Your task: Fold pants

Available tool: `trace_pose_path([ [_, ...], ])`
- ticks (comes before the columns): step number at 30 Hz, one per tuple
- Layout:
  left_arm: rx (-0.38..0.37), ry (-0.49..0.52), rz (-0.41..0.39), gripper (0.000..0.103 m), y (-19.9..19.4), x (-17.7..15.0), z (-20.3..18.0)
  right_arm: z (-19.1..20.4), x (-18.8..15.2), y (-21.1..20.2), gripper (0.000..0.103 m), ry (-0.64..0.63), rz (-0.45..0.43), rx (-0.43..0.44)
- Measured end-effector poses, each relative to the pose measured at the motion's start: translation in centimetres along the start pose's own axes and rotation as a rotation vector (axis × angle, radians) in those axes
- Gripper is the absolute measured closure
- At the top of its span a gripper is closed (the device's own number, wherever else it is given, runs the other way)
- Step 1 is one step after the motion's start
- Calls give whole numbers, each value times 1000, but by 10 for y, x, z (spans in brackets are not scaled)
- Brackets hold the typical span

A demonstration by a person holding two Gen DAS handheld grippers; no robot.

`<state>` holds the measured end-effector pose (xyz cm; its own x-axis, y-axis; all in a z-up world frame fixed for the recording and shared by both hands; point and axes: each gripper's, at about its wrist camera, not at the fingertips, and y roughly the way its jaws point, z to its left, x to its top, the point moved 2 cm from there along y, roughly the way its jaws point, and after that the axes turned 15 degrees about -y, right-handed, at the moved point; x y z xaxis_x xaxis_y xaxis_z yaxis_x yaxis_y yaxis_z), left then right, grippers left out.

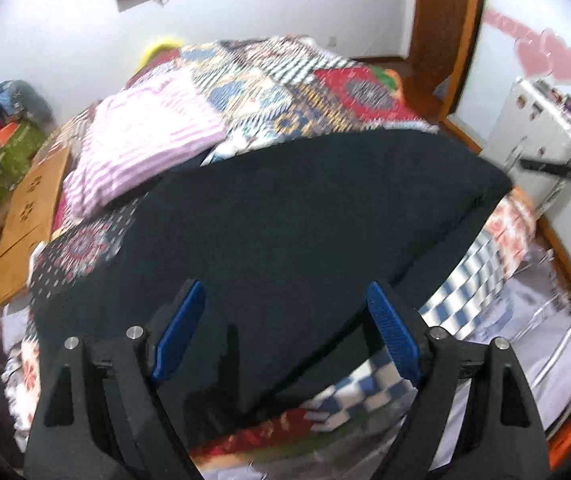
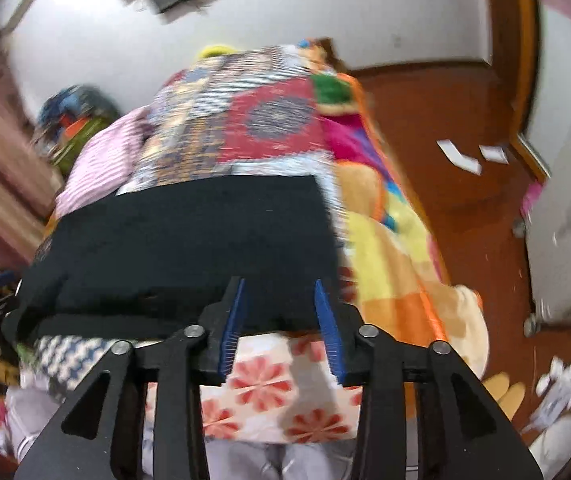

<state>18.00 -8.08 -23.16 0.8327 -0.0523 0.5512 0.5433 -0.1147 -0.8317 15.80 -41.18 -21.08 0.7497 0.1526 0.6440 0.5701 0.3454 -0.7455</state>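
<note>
Pants (image 1: 305,216), dark and folded into a broad flat shape, lie on the patchwork bedcover (image 1: 285,92) in front of both tools. The left gripper (image 1: 281,332) has its jaws spread wide, and its blue pads (image 1: 179,330) stand apart over the near edge of the dark cloth. Nothing is pinched between them; the fabric only shows in the gap, and whether the fingertips touch it cannot be told.

The right gripper (image 2: 279,326) is partly open, with a narrower gap than the left one. Its blue pads (image 2: 231,330) stand on each side of the near edge of the pants (image 2: 189,240), but they do not press on the cloth, so the cloth is released. Below this gripper the bedcover (image 2: 269,384) shows red flowers on a pale ground.

Beyond the left gripper and to its left, a pink striped cloth (image 1: 141,140) lies just beside the far corner of the pants, perhaps partly on them. To the right of the right gripper an orange and yellow blanket (image 2: 389,248) hangs over the side of the bed towards the brown floor (image 2: 465,128). Both views are blurred.
</note>
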Motion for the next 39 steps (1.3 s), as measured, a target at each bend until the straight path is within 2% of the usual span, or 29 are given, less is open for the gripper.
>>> trace_pose_path([
  [4, 13, -18, 36, 19, 9, -19, 5, 51, 11, 10, 62, -93, -5, 142],
  [8, 57, 7, 34, 19, 15, -30, 5, 94, 15, 34, 62, -235, 35, 153],
  [11, 67, -7, 35, 19, 22, -34, 6, 103, 17, 51, 62, -229, 65, 204],
  [13, 53, -22, 11, 25, 23, -31, 7, 104, 17, 61, 62, -234, 98, 216],
  [15, 36, -20, 9, 40, 25, -29, 5, 107, 16, 66, 62, -269, 125, 192],
  [16, 21, -17, 7, 43, 26, -29, 2, 108, 15, 67, 62, -289, 131, 180],
  [18, 1, -8, 7, 60, 26, -27, -3, 109, 12, 68, 57, -315, 145, 141],
  [20, -11, 7, 3, 68, 27, -26, -8, 107, 12, 71, 52, -295, 151, 160],
  [23, -11, 28, -5, 74, 28, -25, -14, 105, 9, 77, 52, -245, 167, 225],
  [27, -25, 27, -1, 77, 28, -24, -13, 115, 5, 80, 52, -275, 159, 198],
  [32, -42, 13, 5, 86, 27, -22, -11, 113, 10, 85, 49, -150, 127, 321],
  [39, -41, 20, -15, 91, 22, -21, -13, 123, 15, 86, 49, -126, 96, 325],
])
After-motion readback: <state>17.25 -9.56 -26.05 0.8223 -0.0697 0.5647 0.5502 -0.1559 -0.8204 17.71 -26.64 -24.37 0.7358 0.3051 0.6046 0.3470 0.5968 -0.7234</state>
